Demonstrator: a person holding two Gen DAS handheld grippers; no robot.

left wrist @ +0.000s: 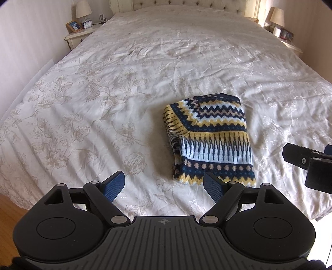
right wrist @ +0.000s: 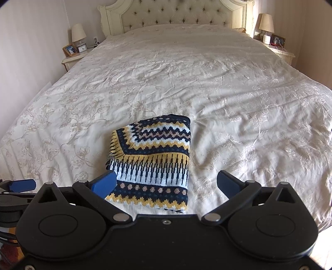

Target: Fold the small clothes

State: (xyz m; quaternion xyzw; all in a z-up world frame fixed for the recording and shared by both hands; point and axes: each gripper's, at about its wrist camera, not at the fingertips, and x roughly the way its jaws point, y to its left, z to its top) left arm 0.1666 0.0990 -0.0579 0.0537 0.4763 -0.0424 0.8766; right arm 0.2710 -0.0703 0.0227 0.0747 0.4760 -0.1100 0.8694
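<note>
**Folded knit lies near the foot of the bed, both hand-held grippers empty**

We see the patterned knit garment (left wrist: 209, 139) folded into a compact rectangle, navy, yellow, white and pale pink in zigzag and dotted bands. It lies flat on the bed (left wrist: 124, 83), close to the foot edge and roughly midway between the two sides. The bed carries a cream floral cover, wrinkled around the garment.

Our left hand-held gripper (left wrist: 164, 188) hovers just short of the garment's near edge, its blue-padded fingers spread wide and holding nothing. Our right hand-held gripper (right wrist: 166, 182) hangs above the garment's near end, fingers likewise wide apart and empty; whether its left finger touches the fabric we cannot tell.

Beyond, a tufted headboard (right wrist: 176, 16) stands at the head of the bed, with a lamp (right wrist: 78, 34) and clock on the left nightstand (right wrist: 71, 59) and another lamp (right wrist: 266, 22) at the right.
</note>
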